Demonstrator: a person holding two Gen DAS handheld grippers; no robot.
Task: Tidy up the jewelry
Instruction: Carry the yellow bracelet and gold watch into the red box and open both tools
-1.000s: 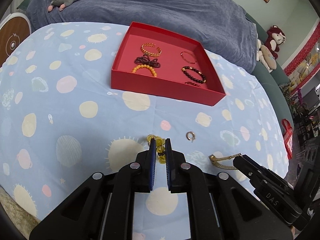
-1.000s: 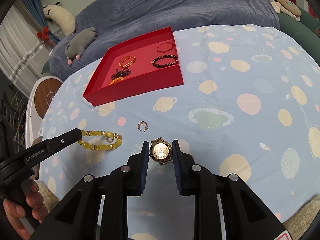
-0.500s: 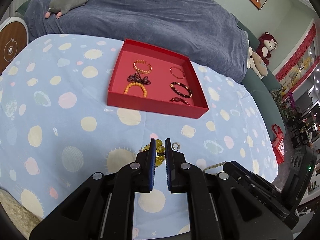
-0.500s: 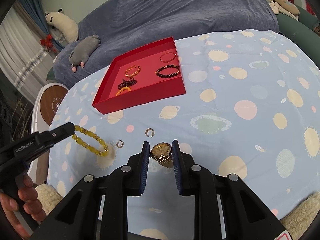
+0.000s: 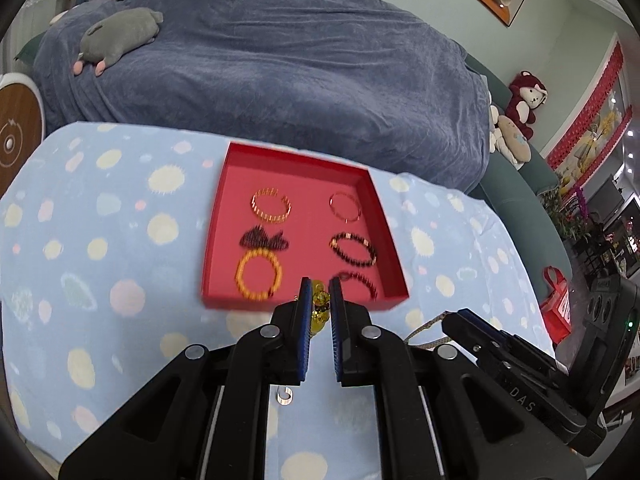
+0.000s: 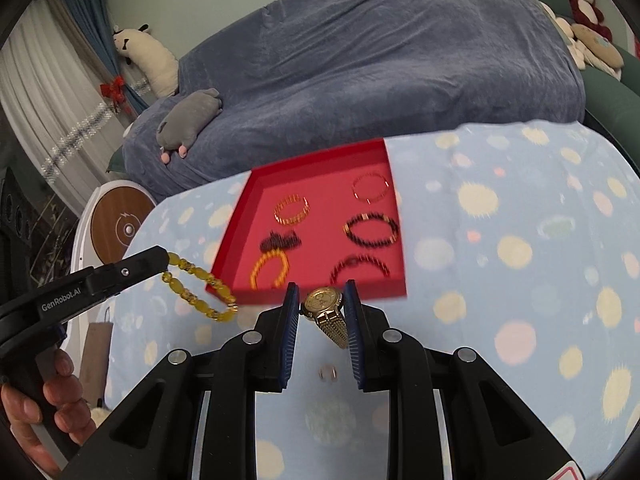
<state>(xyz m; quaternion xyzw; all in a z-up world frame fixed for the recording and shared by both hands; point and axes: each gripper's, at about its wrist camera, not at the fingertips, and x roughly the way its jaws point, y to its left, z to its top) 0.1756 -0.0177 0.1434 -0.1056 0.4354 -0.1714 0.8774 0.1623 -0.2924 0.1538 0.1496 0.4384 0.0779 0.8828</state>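
Observation:
A red tray (image 5: 216, 240) (image 6: 236, 236) with several bracelets lies on the spotted blue cloth. My left gripper (image 5: 319, 294) is shut on a yellow bead bracelet (image 5: 320, 308), held in the air just short of the tray's near edge; the bracelet hangs from its tip in the right wrist view (image 6: 196, 290). My right gripper (image 6: 322, 300) is shut on a gold watch (image 6: 326, 310), also lifted near the tray's front wall. The right gripper shows at the lower right of the left wrist view (image 5: 454, 322), with the watch strap (image 5: 424, 328) trailing from it.
A small ring (image 5: 285, 395) lies on the cloth under the left gripper, and another small piece (image 6: 327, 372) lies under the right one. A blue-covered bed (image 5: 280, 60) with a grey plush (image 5: 120, 34) stands behind the table. A round wooden device (image 6: 120, 224) is at the left.
Both grippers have risen off the cloth and moved forward toward the red tray, carrying the yellow bracelet and the watch. The small rings stayed on the cloth.

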